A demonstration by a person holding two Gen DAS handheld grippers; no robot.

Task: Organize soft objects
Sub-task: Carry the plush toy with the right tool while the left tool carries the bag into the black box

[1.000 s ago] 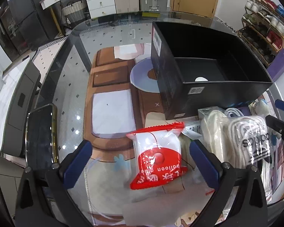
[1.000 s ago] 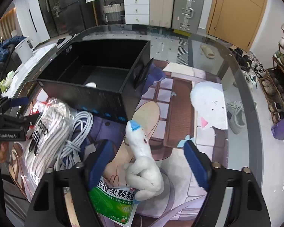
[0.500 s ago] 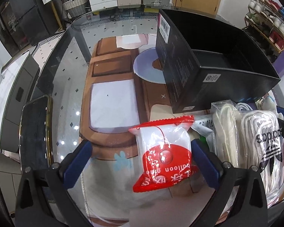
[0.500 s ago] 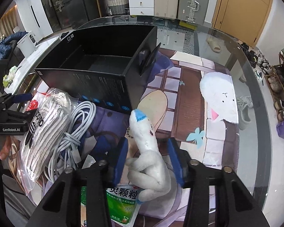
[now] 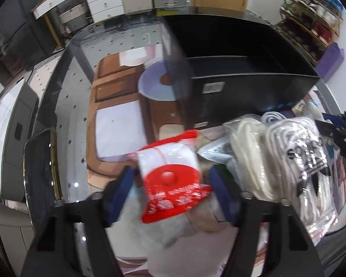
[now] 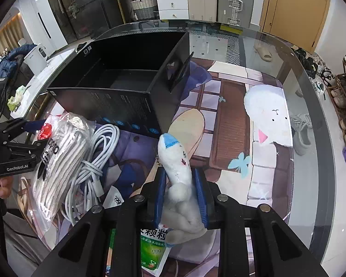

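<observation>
1. Left wrist view: the left gripper (image 5: 173, 184) is seen with its blue pads set wide apart on either side of a red and white packet (image 5: 173, 180). Because of blur, contact between pads and packet cannot be judged.
2. The packet is found in front of the black box (image 5: 237, 73), near its front left corner, on the glass table (image 5: 64, 106).
3. A bag of white socks (image 5: 290, 161) is seen to the right of the packet, in front of the box.
4. Right wrist view: the right gripper (image 6: 180, 196) is seen closed tightly on a white plush toy (image 6: 175, 161), which is pinched at its middle between the blue pads.
5. The toy's blue-tipped end is pointed up toward the front right corner of the black box (image 6: 126, 87), just short of it.
6. A white cable (image 6: 92, 161) and the bag of socks (image 6: 62, 152) are seen in front of the box, left of the toy.
7. A green sachet (image 6: 152, 251) is found under the toy's lower end.
</observation>
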